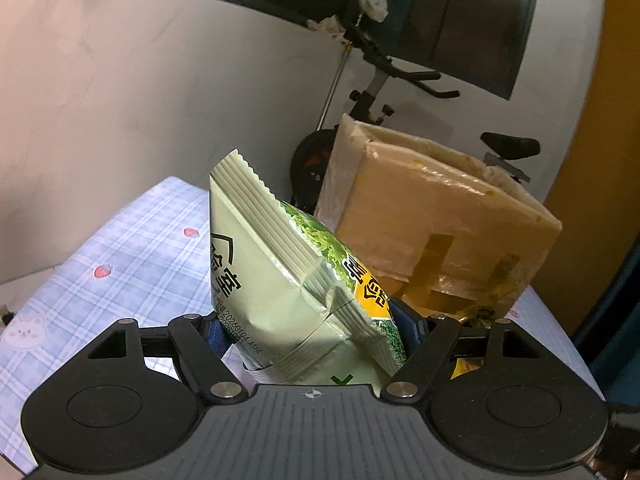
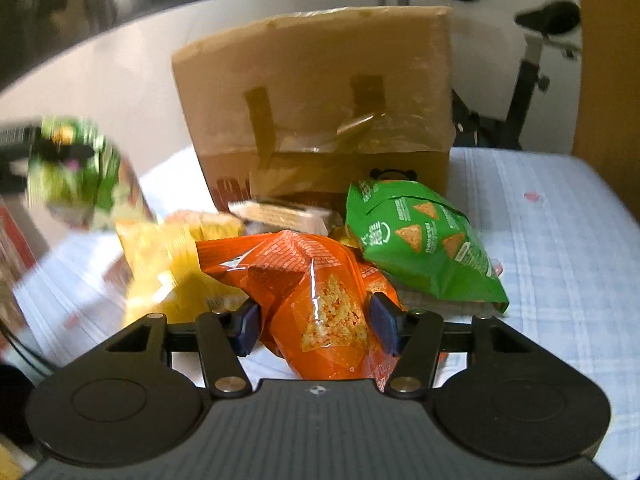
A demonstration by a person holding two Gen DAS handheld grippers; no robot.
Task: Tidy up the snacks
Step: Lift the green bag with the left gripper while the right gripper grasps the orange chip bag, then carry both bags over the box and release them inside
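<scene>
Beside the cardboard box [image 1: 436,220], my left gripper [image 1: 312,332] clamps a pale-green snack bag [image 1: 280,280]; my right gripper [image 2: 316,326] straddles the orange chip bag [image 2: 320,300], jaws apparently not yet squeezing. Next: probably 2 drops into the box.

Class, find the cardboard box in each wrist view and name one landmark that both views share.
Left wrist: cardboard box at right of centre, behind the held pale green packet.
Right wrist: box at upper centre, behind the snack pile.
Shared landmark: the exercise bike behind the box.
</scene>
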